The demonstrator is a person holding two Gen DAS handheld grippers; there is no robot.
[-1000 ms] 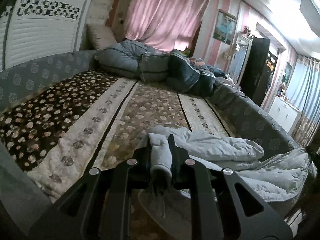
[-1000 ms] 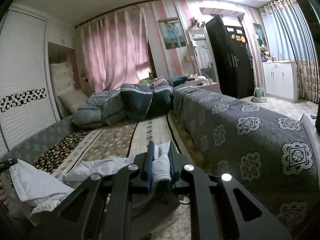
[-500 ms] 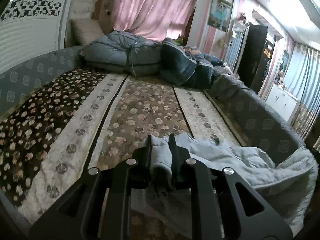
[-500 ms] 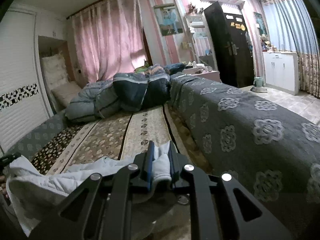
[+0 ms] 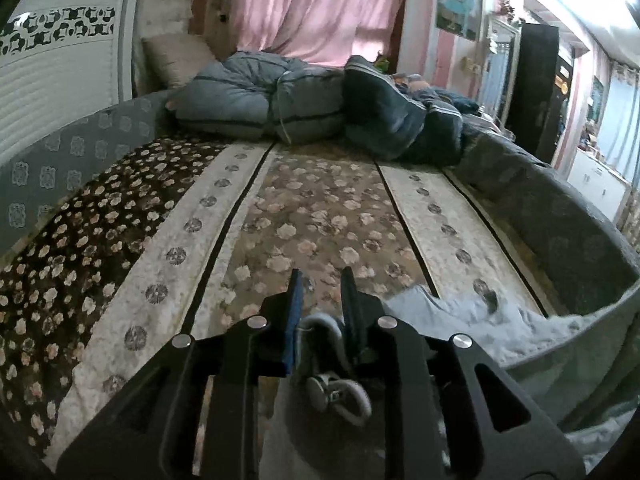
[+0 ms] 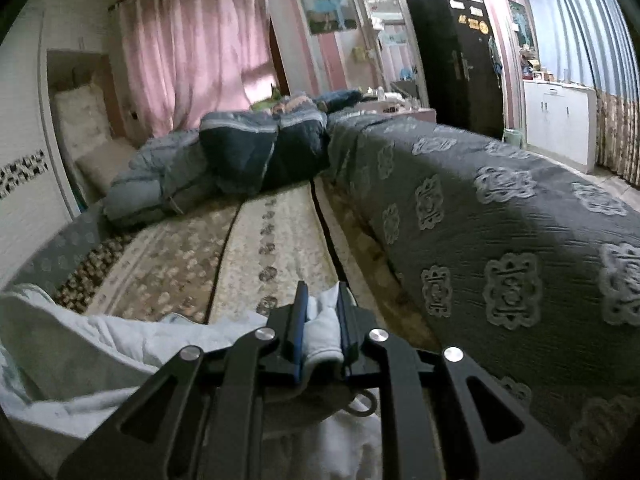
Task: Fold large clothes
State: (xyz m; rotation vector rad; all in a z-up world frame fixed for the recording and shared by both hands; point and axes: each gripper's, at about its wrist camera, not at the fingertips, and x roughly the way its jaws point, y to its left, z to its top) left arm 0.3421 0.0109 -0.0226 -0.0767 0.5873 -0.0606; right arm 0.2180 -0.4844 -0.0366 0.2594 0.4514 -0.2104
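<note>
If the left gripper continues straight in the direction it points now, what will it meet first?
Probably the floral bedspread: the left gripper, jaws opening, points slightly downward over it. The folded blue quilts lie farther behind. Depth is uncertain.

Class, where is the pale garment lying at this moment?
The pale garment lies at the near end of the patterned bedspread, its edge pinched in the right gripper, beside the grey quilt.

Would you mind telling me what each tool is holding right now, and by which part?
Right tool pinches the white garment by a bunched edge. Left tool is opening; cloth slips low between its jaws.
</note>
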